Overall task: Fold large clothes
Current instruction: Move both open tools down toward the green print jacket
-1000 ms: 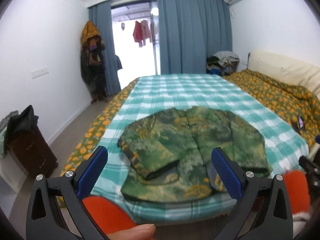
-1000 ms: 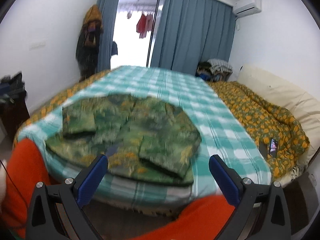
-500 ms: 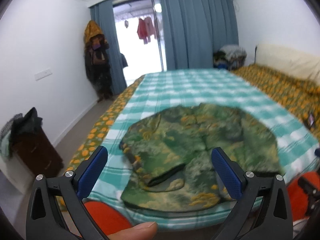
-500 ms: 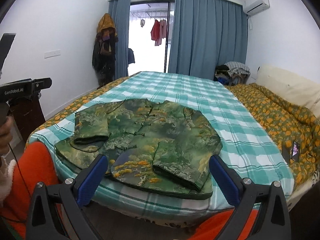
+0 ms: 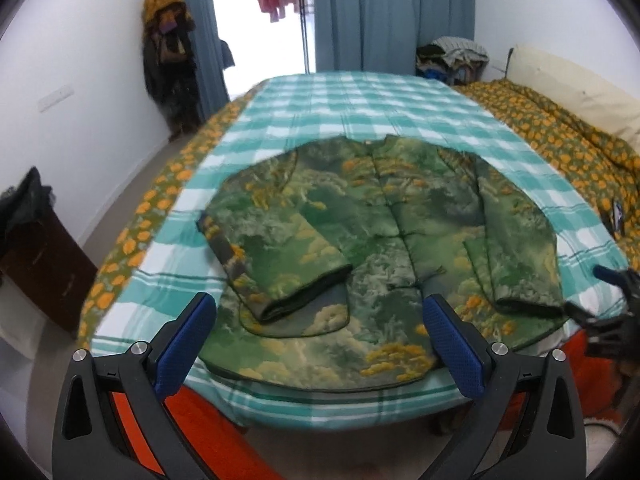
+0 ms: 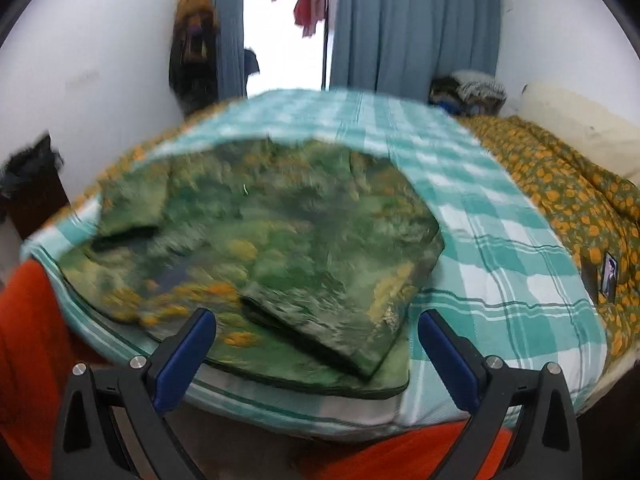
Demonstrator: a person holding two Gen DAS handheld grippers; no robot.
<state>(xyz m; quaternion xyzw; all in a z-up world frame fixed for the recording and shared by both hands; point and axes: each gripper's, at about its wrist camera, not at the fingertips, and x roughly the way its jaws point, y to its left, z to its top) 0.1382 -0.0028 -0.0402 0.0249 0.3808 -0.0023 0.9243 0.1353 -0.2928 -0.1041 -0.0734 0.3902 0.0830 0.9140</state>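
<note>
A green camouflage jacket with yellow patches (image 5: 372,236) lies flat on the bed, both sleeves folded in over its front; it also shows blurred in the right wrist view (image 6: 272,240). My left gripper (image 5: 320,340) is open and empty, just short of the jacket's hem at the bed's near edge. My right gripper (image 6: 316,350) is open and empty, over the jacket's near right corner. The right gripper's tip also shows at the right edge of the left wrist view (image 5: 612,304).
The bed has a teal checked sheet (image 5: 360,108) and an orange-flowered quilt (image 5: 560,144) on the right with a phone (image 6: 610,276) on it. A dark cabinet (image 5: 36,264) stands left. Coats (image 5: 168,52) hang by blue curtains (image 5: 392,12).
Both grippers have moved forward and down toward the jacket's near edge; the jacket looms larger. The right wrist view is now motion-blurred. Jaws stayed open.
</note>
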